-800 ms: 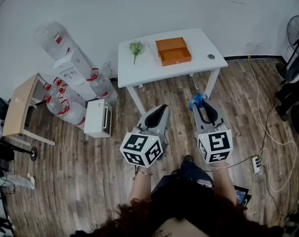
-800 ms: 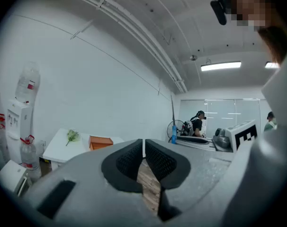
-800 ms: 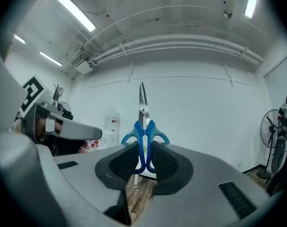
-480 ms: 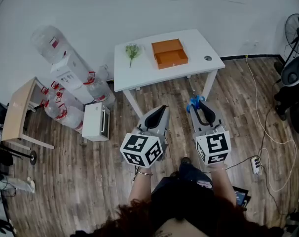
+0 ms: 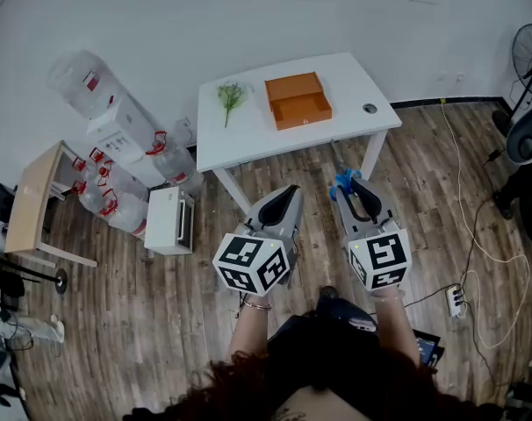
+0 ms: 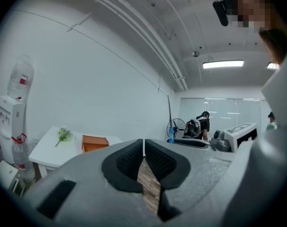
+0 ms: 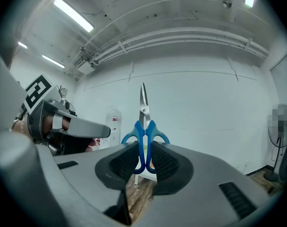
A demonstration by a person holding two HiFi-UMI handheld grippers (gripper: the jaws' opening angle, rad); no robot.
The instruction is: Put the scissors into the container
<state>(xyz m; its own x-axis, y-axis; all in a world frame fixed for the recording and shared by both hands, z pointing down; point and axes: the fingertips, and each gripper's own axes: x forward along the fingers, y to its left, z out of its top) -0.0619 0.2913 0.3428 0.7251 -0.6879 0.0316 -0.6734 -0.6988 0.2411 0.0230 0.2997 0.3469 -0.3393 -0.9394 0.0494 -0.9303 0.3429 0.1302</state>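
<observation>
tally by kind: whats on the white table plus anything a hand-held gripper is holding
orange container: 1
green plant sprig: 1
small dark round fitting: 1
blue-handled scissors, in the right hand-held gripper: 1
total: 4

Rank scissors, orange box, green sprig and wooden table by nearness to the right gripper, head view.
1. Scissors, in the right gripper.
2. Orange box, on the white table.
3. Green sprig, left of the box.
4. Wooden table, far left.
</observation>
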